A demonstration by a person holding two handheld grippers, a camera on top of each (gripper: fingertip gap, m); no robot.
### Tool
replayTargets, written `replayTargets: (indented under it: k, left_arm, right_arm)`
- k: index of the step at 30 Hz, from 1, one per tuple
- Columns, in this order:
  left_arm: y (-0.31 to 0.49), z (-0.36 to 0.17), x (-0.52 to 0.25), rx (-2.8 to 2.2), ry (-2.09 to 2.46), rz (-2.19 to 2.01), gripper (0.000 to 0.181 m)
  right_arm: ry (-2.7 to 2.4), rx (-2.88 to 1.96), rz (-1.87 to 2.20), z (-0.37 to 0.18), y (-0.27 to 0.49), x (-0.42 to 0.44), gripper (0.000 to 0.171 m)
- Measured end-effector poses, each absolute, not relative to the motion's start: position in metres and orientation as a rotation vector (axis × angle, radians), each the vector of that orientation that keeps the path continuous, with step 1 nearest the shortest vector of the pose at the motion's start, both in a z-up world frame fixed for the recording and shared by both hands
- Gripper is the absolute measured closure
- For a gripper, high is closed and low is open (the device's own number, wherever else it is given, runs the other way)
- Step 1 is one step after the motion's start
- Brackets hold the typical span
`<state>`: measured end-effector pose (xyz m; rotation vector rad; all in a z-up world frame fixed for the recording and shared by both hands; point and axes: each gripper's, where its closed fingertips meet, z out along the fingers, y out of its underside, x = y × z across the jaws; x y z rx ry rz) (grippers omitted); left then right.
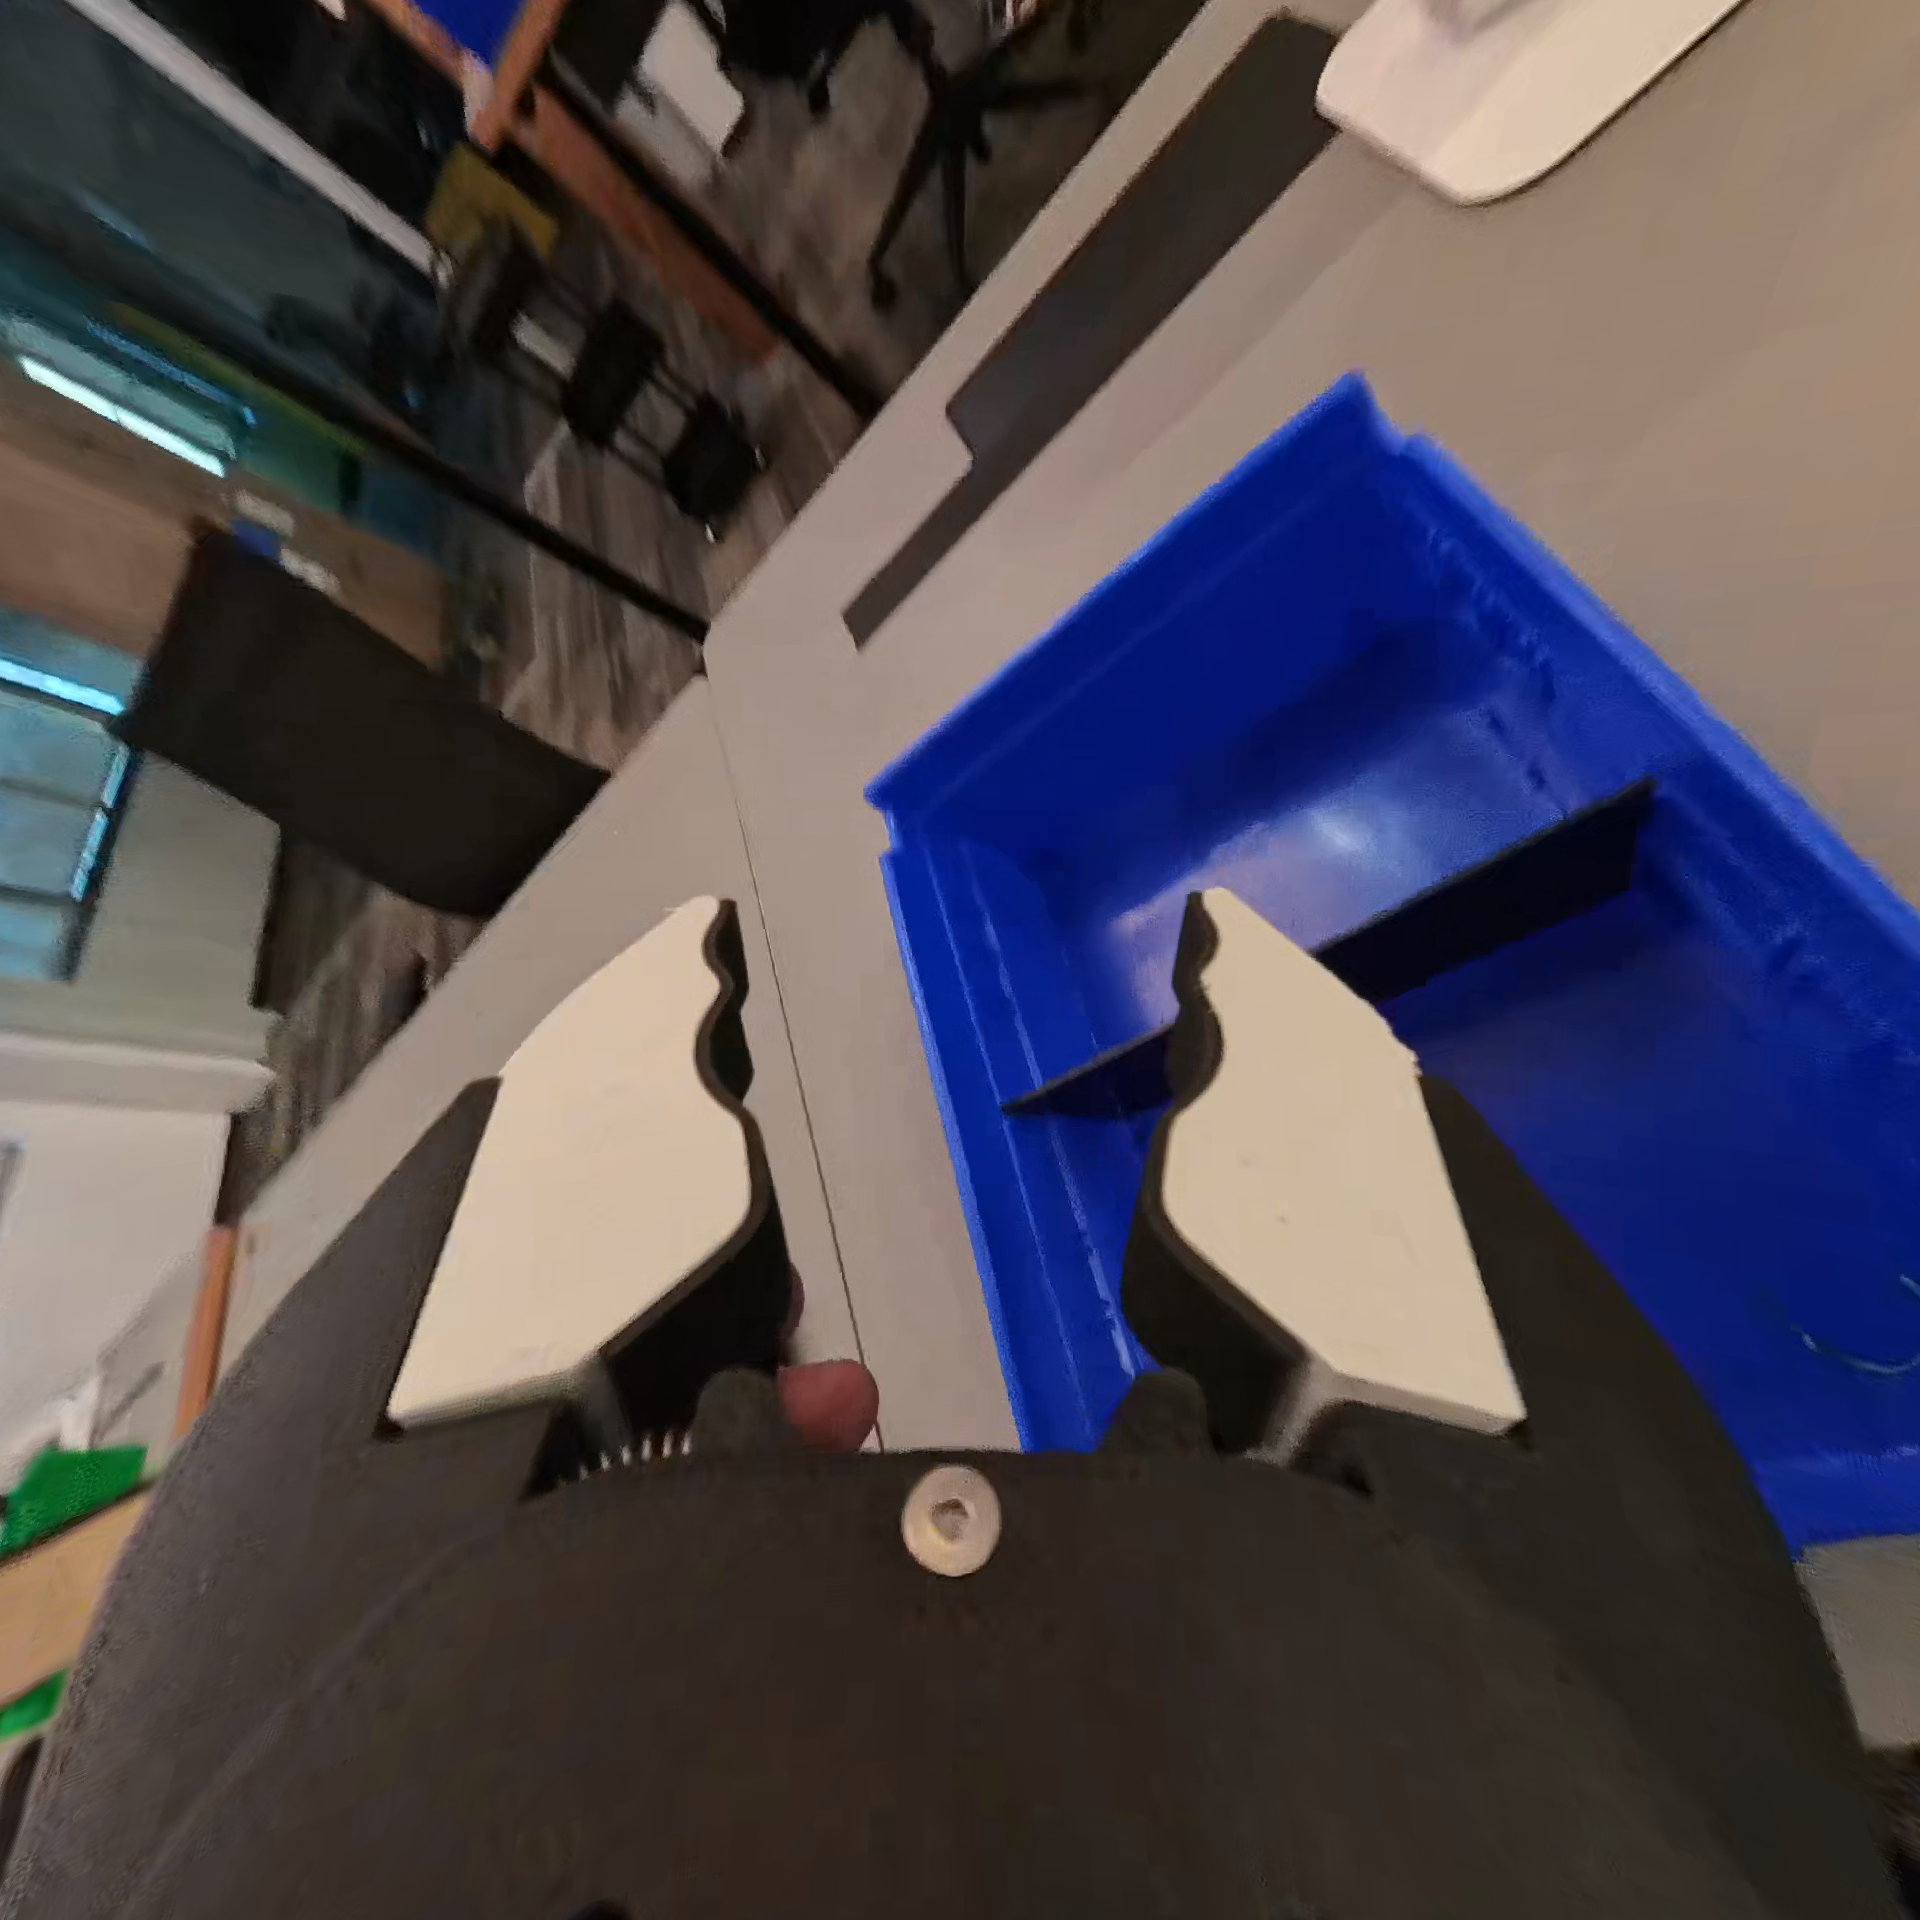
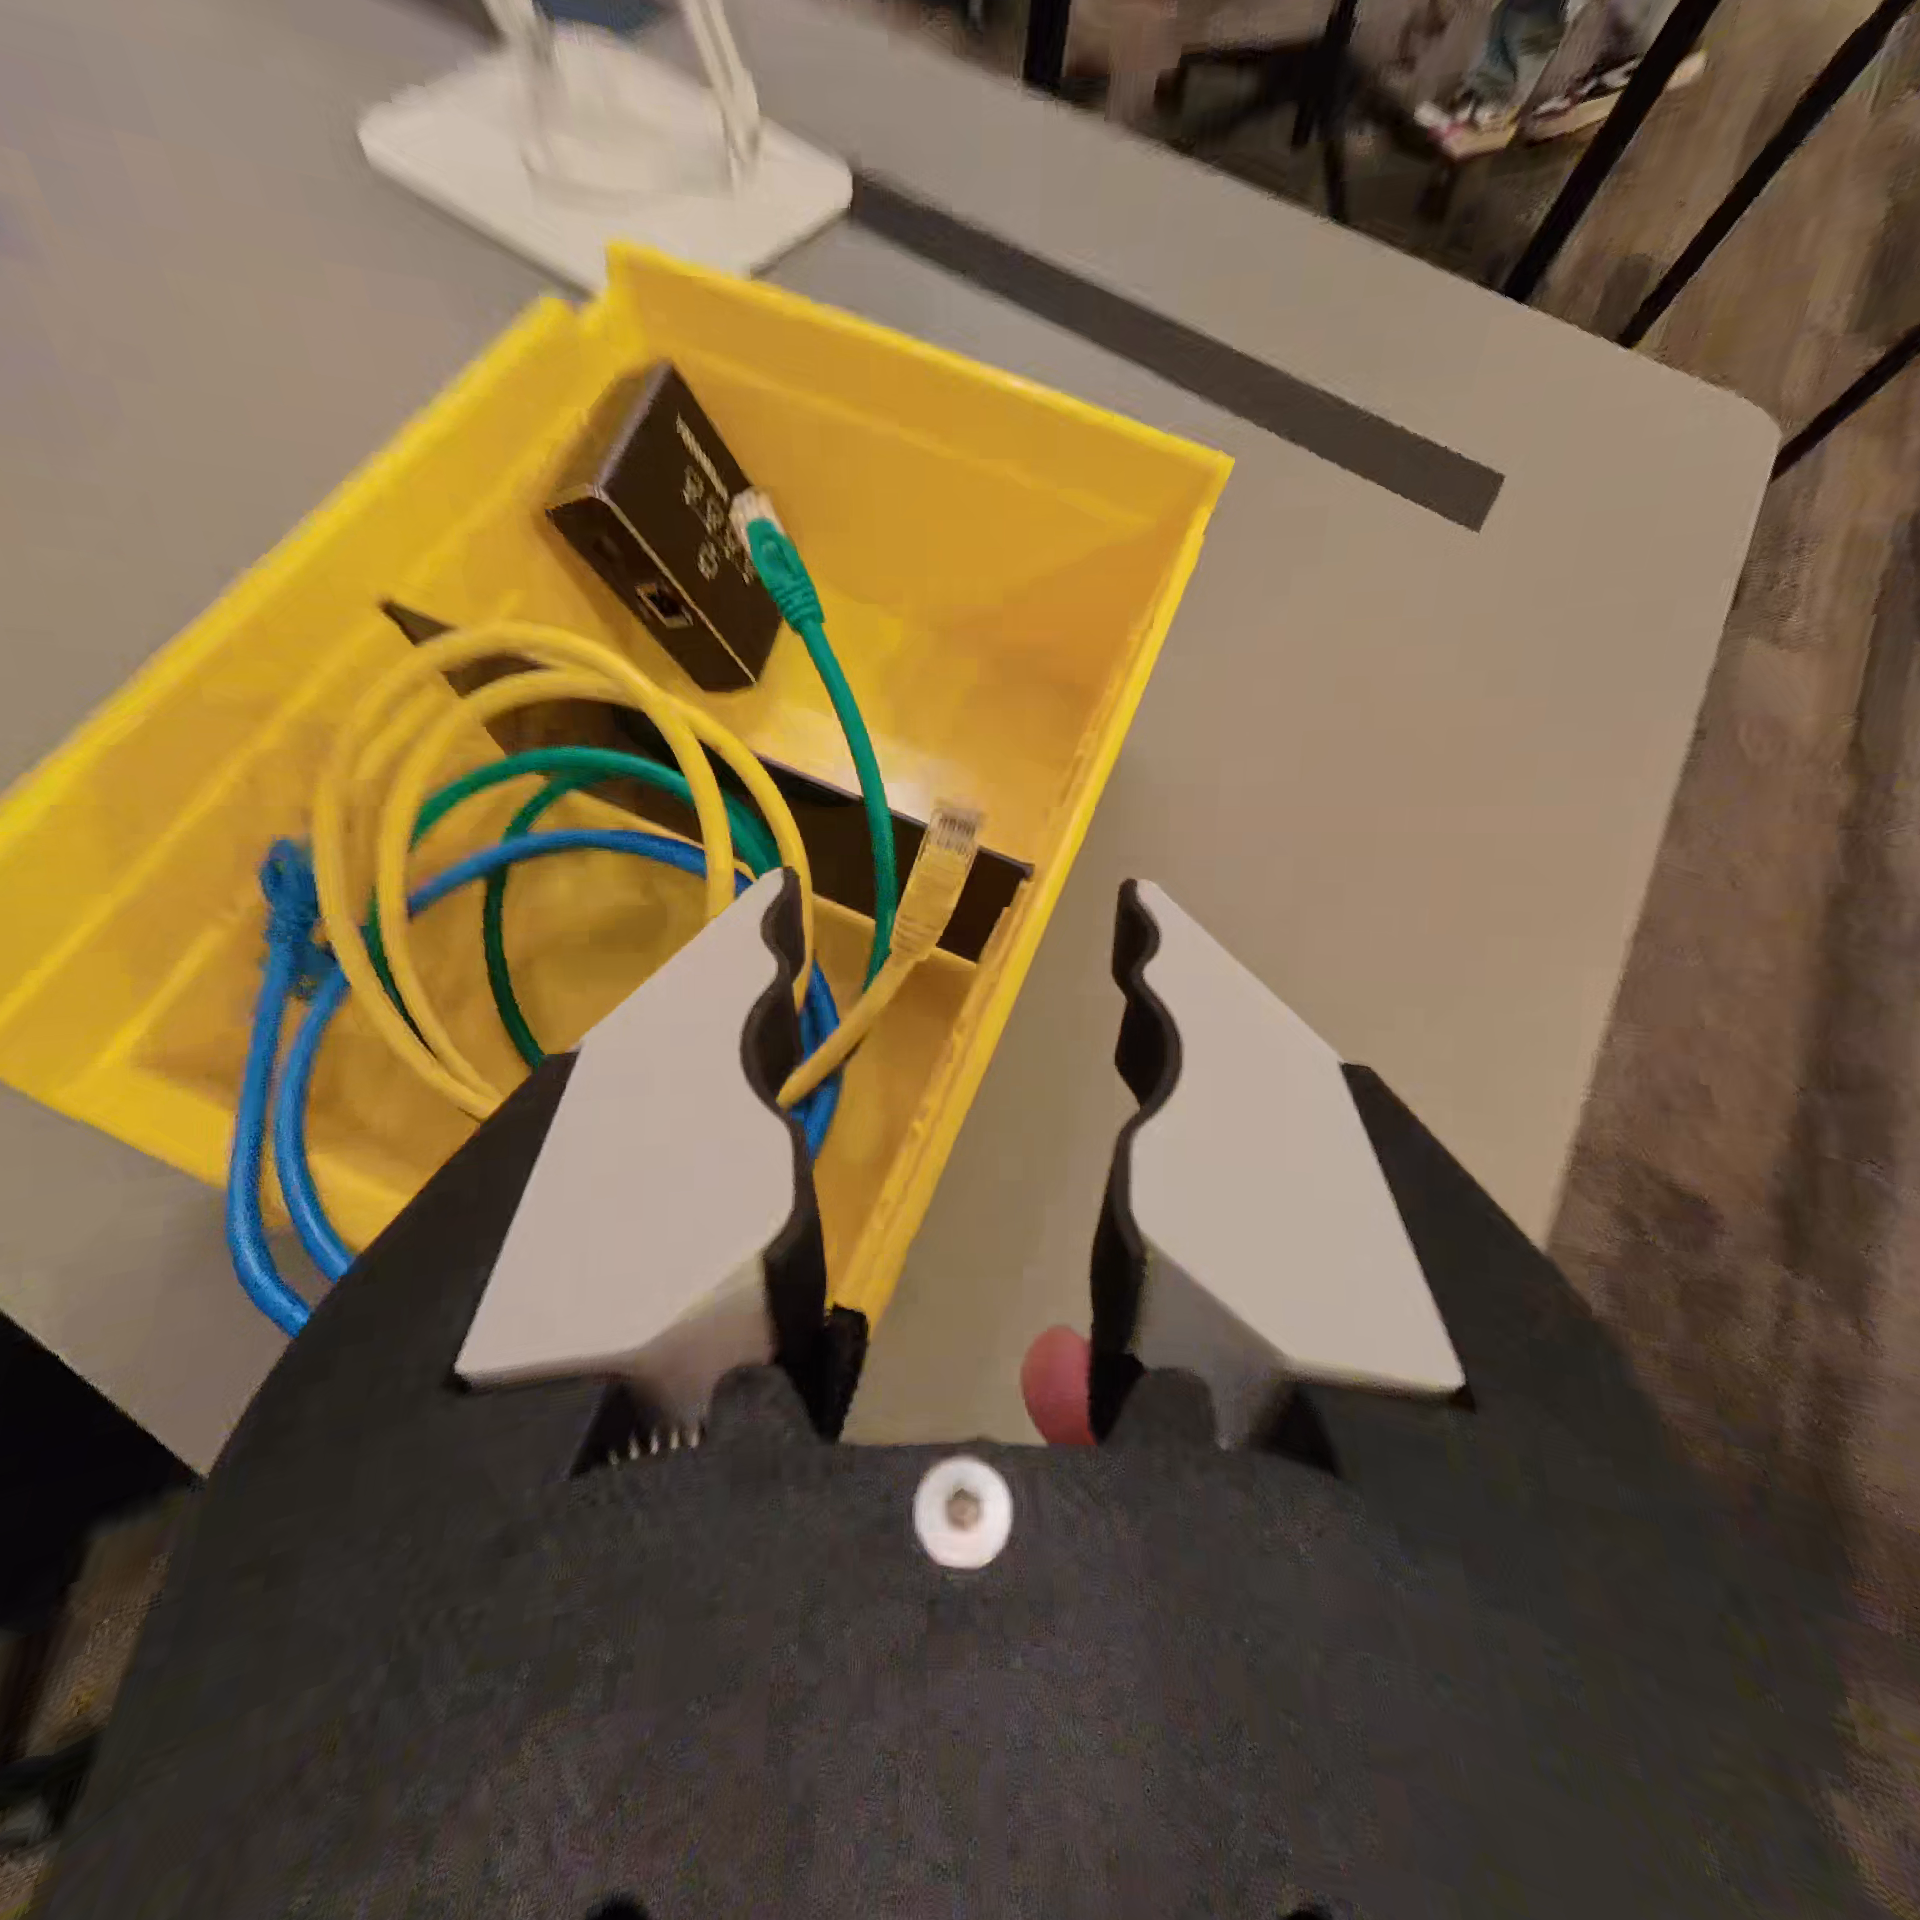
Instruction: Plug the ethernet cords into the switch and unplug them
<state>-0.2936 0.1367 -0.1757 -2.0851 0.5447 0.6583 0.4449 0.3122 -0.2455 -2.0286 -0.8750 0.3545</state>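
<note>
The right gripper (image 2: 961, 904) hung wide open and empty over the near right edge of a yellow plastic bin (image 2: 1091, 644) on the grey table (image 2: 1351, 727). Coiled yellow (image 2: 416, 707), green (image 2: 499, 935) and blue ethernet cords (image 2: 260, 1091) lay in its near compartment. Beyond a black divider (image 2: 831, 821), the black box-shaped switch (image 2: 665, 540) lay with the green cord's plug resting on it; whether it was seated was unclear. The left gripper (image 1: 961, 914) gaped empty above a blue plastic bin (image 1: 1558, 987).

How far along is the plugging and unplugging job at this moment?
Done: nothing that shows; whether the green cord, whose connector lies on the black switch, is plugged in cannot be told. In hand: nothing; the left gripper is open by the blue bin, and the right gripper is open by the yellow bin. Left: the yellow cord and blue cord lie loose.
</note>
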Motion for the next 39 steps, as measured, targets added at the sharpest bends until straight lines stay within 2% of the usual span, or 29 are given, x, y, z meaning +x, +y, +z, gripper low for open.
replayTargets:
  k: [6, 8, 11, 13, 16, 21, 24, 28, 35, 39]
  left_arm:
    - [0.123, -0.221, -0.331, -2.2, 0.41, 0.608, 0.098]
    - [0.124, -0.233, -0.336, -2.217, 0.365, 0.551, 0.095]
    - [0.126, -0.251, -0.341, -2.25, 0.323, 0.476, 0.094]
    - [0.125, -0.262, -0.341, -2.267, 0.32, 0.444, 0.094]
    - [0.123, -0.276, -0.351, -2.295, 0.308, 0.485, 0.094]
    - [0.124, -0.299, -0.361, -2.341, 0.209, 0.376, 0.094]
    - [0.126, -0.31, -0.364, -2.345, 0.16, 0.309, 0.102]
    - [0.128, -0.305, -0.371, -2.317, 0.08, 0.271, 0.125]
    - [0.127, -0.304, -0.388, -2.315, 0.123, 0.458, 0.159]
    - [0.125, -0.302, -0.381, -2.331, 0.13, 0.377, 0.157]
  right_arm:
    - [-0.803, -2.127, 0.388, -0.29, 0.298, 0.458, 0.099]
    - [-0.795, -2.125, 0.454, -0.296, 0.292, 0.45, 0.1]
    - [-0.784, -2.105, 0.519, -0.299, 0.289, 0.437, 0.113]
    - [-0.763, -2.096, 0.513, -0.299, 0.292, 0.433, 0.114]
    - [-0.749, -2.083, 0.539, -0.299, 0.291, 0.426, 0.13]
    - [-0.787, -2.058, 0.516, -0.299, 0.289, 0.403, 0.123]
    - [-0.783, -2.047, 0.531, -0.299, 0.289, 0.388, 0.121]
    - [-0.836, -2.016, 0.548, -0.3, 0.284, 0.363, 0.108]
    - [-0.877, -1.989, 0.559, -0.3, 0.277, 0.322, 0.106]
    - [-0.895, -1.979, 0.523, -0.302, 0.276, 0.304, 0.107]
